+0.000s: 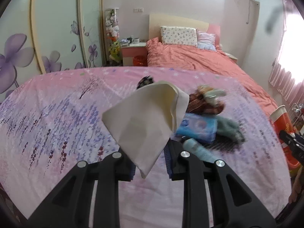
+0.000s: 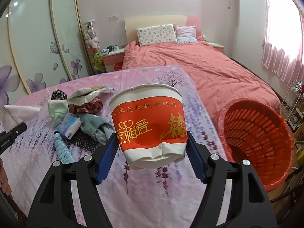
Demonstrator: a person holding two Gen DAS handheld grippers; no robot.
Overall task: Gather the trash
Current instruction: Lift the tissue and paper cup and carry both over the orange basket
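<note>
My left gripper [image 1: 150, 159] is shut on a cream paper napkin [image 1: 144, 117] and holds it above the pink flowered cloth [image 1: 57, 114]; the napkin also shows in the right wrist view [image 2: 17, 114]. My right gripper [image 2: 152, 157] is shut on a dented red-and-white paper cup [image 2: 150, 125], held above the cloth just left of the red slatted trash basket [image 2: 258, 138]. The cup also shows at the right edge of the left wrist view [image 1: 281, 123]. A pile lies on the cloth: crumpled wrapper [image 2: 85, 95], blue tissue pack [image 2: 69, 125], pale blue tube [image 2: 61, 148], grey-green cloth [image 2: 95, 125].
A bed with a coral quilt [image 2: 199, 66] stands beyond the table. Wardrobe doors with purple flowers [image 2: 38, 47] run along the left. A pink nightstand [image 2: 114, 57] sits by the bed. A wire rack [image 2: 292, 106] stands at the right by the curtained window.
</note>
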